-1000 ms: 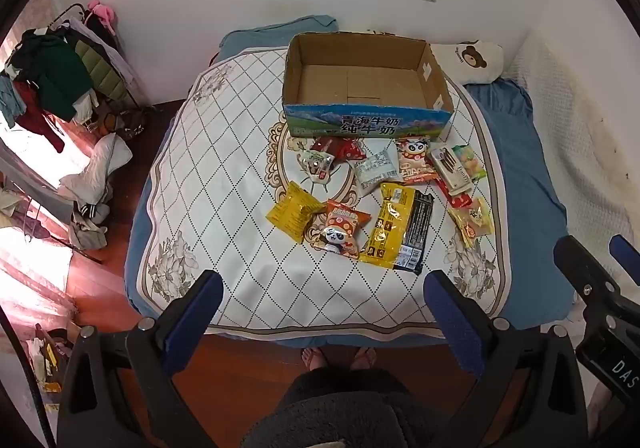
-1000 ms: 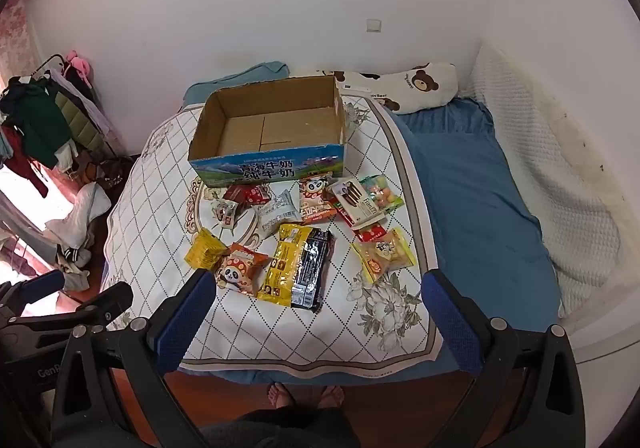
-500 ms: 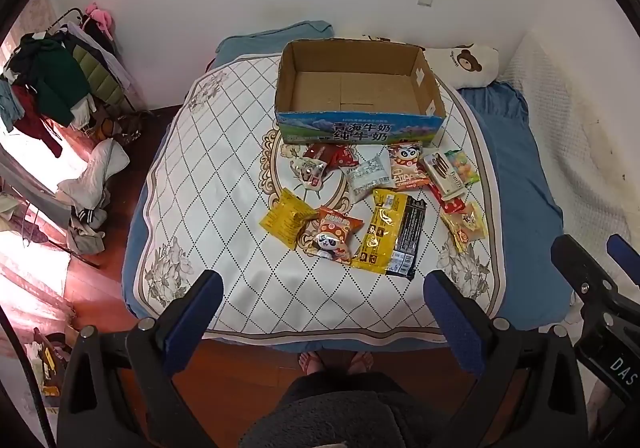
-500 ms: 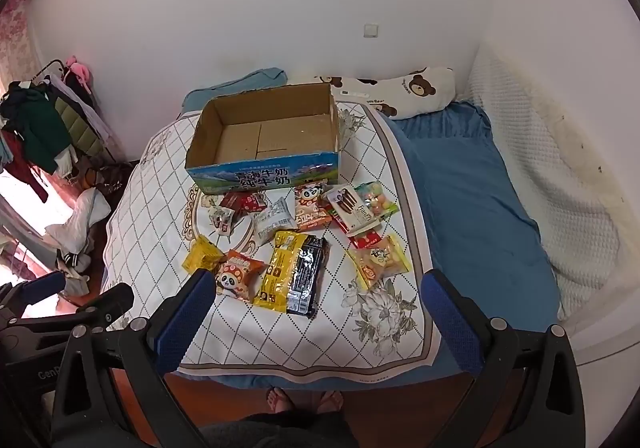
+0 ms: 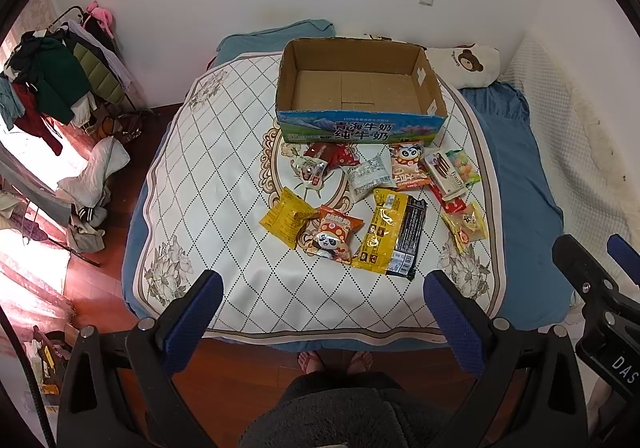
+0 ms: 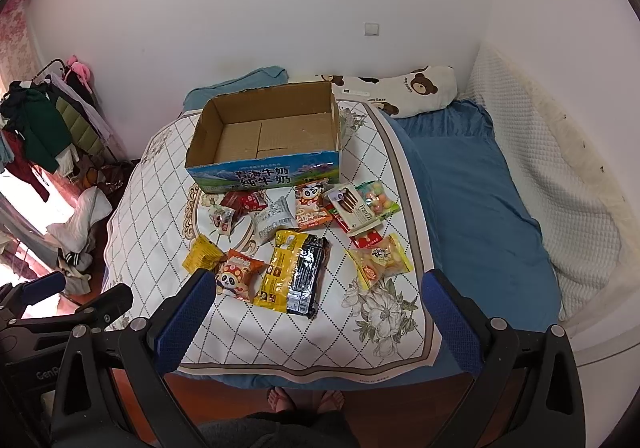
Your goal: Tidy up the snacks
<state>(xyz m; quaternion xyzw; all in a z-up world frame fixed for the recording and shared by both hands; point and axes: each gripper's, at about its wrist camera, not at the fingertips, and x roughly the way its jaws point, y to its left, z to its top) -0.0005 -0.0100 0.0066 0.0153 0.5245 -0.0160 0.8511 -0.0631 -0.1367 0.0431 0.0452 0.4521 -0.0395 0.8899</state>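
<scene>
**Snacks spread on the bed, both grippers held back and spread wide**

Left wrist view: the left gripper (image 5: 322, 312) hovers above the foot of the bed (image 5: 516, 175), its 2 blue-padded fingers (image 5: 192, 322) released wide with nothing between them. The snacks (image 5: 376, 199) lie loose on the quilted cover (image 5: 216, 183), just in front of the open cardboard box (image 5: 360, 127). A yellow-and-black pack (image 5: 390, 234) sits nearest, a panda pouch (image 5: 335, 234) touching a yellow pouch (image 5: 287, 216) beside it.

Right wrist view: the right gripper (image 6: 316, 322) is likewise parted wide, holding nothing, above the cover's near edge. The box (image 6: 266, 173) shows a bare bottom; the snacks (image 6: 304, 232) lie in front of it. A bear pillow (image 6: 416, 89) lies behind.
</scene>
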